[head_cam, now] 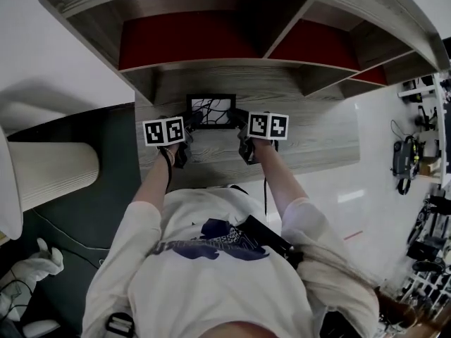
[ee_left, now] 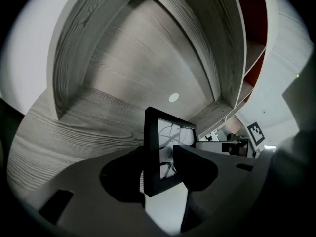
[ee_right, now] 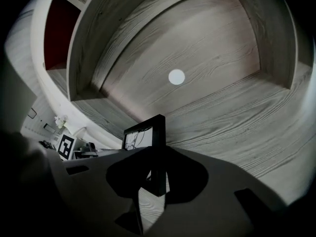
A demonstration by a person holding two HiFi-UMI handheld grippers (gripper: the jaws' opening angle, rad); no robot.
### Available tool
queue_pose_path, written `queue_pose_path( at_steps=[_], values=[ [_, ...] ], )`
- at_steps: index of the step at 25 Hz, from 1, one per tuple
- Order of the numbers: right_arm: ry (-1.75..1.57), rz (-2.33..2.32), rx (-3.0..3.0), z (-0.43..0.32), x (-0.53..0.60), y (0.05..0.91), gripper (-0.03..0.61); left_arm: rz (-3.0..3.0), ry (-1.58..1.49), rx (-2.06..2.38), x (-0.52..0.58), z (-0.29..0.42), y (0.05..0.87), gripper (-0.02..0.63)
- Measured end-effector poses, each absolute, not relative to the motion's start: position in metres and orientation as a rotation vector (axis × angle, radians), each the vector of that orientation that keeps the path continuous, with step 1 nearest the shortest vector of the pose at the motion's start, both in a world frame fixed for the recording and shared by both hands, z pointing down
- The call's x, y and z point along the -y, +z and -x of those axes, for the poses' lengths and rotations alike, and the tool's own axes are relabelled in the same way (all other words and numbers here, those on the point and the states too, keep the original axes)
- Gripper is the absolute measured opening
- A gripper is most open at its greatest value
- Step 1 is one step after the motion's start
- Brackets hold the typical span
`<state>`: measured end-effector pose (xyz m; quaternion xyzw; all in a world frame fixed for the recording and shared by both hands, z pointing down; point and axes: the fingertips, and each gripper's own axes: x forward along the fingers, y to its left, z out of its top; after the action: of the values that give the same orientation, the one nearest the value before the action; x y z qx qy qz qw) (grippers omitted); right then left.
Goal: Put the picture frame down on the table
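Left gripper (ee_left: 163, 168) is hanging released around the left edge of the picture frame (head_cam: 211, 111); right gripper (ee_right: 155, 174) is grasping its right edge. It is seemingly standing upright on the counter (head_cam: 317, 136), below the shelf (head_cam: 211, 67). Next I am expecting to release the right side and withdraw gently.

The picture frame (head_cam: 211, 111) stands toward the back of the surface (head_cam: 317, 143). The hutch shelf (head_cam: 211, 67) caps the room above it. Behind it the recess runs free to the back panel (ee_right: 207, 58), walled by a left side panel (ee_left: 69, 73) and a right one (ee_right: 276, 33). Both flanks of the frame are occupied: the left tongs (ee_left: 158, 168) straddle its left edge with slack at the pads, and the right tongs (ee_right: 157, 174) clamp its right edge. Bare wood lies open along the front edge and out toward the right edge.
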<state>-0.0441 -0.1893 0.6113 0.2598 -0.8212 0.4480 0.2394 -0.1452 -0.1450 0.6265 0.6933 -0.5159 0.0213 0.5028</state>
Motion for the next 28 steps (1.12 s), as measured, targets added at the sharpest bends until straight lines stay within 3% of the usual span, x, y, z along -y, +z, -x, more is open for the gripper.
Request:
queue_pose_path(
  at_steps=[11,28],
  values=[
    [1.273,-0.696,2.065,0.053,0.206,0.658,0.075,-1.552,0.313,1.238,0.158,0.154,0.672,0.178],
    [1.242,-0.696,1.901,0.055,0.209,0.689,0.078,-1.423,0.404,1.21,0.157,0.155,0.698,0.178]
  ],
)
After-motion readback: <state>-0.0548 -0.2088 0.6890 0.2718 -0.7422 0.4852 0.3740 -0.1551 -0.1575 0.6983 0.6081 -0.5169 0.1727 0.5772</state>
